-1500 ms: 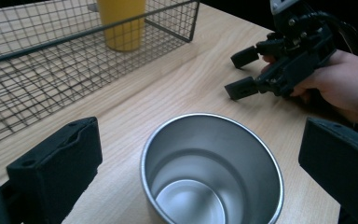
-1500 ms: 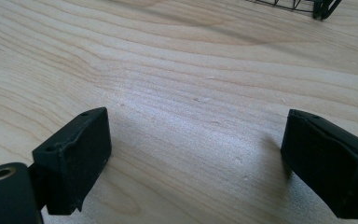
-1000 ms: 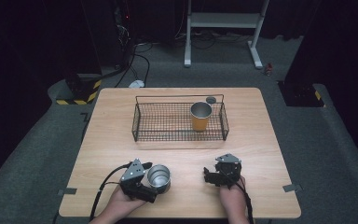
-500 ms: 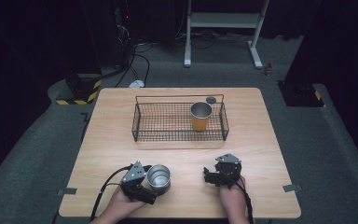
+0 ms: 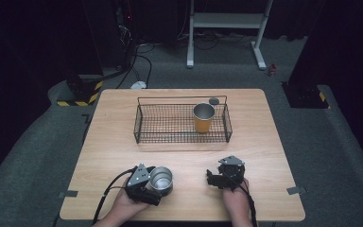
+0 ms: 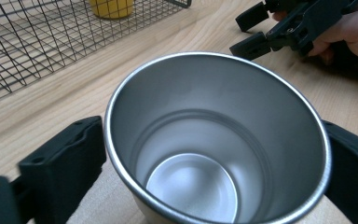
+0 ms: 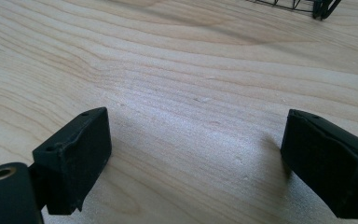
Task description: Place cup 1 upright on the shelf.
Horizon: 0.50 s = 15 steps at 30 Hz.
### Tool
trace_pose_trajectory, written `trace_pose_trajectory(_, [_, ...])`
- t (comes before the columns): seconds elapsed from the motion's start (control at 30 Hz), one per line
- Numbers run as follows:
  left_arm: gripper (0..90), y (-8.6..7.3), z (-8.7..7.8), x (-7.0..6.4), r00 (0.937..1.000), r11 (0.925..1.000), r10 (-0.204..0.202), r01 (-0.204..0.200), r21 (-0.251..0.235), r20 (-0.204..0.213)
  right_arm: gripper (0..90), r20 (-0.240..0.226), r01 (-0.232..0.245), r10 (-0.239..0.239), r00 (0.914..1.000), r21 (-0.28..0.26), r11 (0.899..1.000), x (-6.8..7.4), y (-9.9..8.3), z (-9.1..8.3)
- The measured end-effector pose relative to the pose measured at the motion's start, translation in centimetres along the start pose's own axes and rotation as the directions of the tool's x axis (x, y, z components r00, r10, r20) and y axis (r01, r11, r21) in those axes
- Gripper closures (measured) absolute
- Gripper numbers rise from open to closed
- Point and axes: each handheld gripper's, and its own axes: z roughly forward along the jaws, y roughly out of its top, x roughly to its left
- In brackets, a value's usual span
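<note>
Steel cup [image 6: 216,140] stands upright between the two black jaws of the left gripper [image 6: 214,163], one jaw against each side of its wall just below the rim; the jaws close on the cup. In the high view the cup [image 5: 161,179] sits on the wooden table [image 5: 118,142] near the front edge, left of centre, with the left gripper [image 5: 144,183] beside it and the person's left hand [image 5: 125,205] behind the gripper. The cup's inside is bare and shiny, and its round bottom is visible.

The right gripper [image 7: 196,158] has its jaws set wide apart, with only bare wood grain between them. The high view places this gripper [image 5: 216,178] low over the table to the right of the cup and well apart from it, held by the right hand [image 5: 236,201]; its jaws point leftward toward the cup.

Farther back, at the table's middle, rests a black wire basket [image 5: 170,127]. An orange cup [image 5: 203,118] with a metal rim stands upright inside the basket's right half. A small dark round object [image 5: 213,101] lies on the table just behind the basket's far right corner; what it is cannot be told.
</note>
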Motion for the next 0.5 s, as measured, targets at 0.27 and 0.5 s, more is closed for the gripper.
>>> trace_pose_trajectory(0.27, [14.9, 0.08, -0.34, -0.05, 0.9991, 0.9989, 0.036, -0.037, -0.029, -0.021, 8.4, 0.0, 0.0, 0.0, 1.0, 0.0, 1.0, 0.0, 0.0, 0.0])
trace_pose_trajectory(0.5, [15.1, -0.02, -0.76, 0.79, 0.9982, 0.9993, 0.022, -0.024, -0.03, -0.056, 8.4, 0.0, 0.0, 0.0, 1.0, 0.0, 1.0, 0.0, 0.0, 0.0])
